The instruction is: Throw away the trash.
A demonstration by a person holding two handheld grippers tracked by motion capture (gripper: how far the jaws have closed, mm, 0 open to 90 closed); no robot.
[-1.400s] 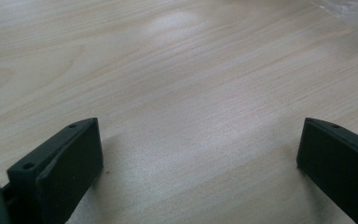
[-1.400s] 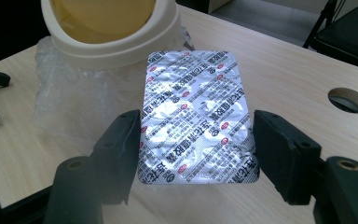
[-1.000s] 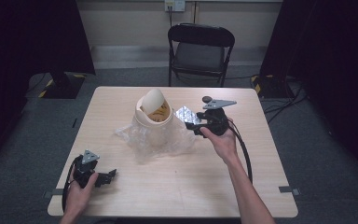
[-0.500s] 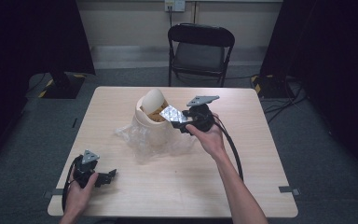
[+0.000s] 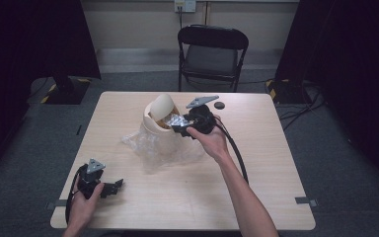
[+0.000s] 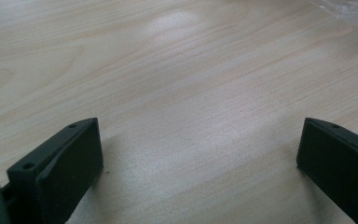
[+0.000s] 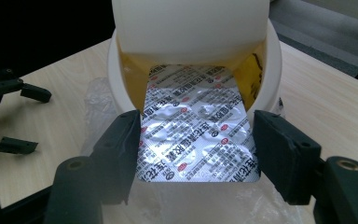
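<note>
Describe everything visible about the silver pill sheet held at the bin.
The pill sheet is a flat rectangular blister pack of shiny, crinkled foil, printed all over with rows of small dark characters and red marks. Rounded bumps of the pill pockets show through. The right claw grips it by its two long edges, jaws pressed on both sides. Its far end pokes into the mouth of the cream bin, under the raised swing lid.

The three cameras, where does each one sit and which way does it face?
High view: above the table, looking forward and down; both forearms, both grippers.
Left gripper view: on the left gripper, facing bare tabletop; its open fingers.
Right gripper view: on the right gripper, facing the bin; fingers grip the blister pack.
High and right views share bin and pack.
</note>
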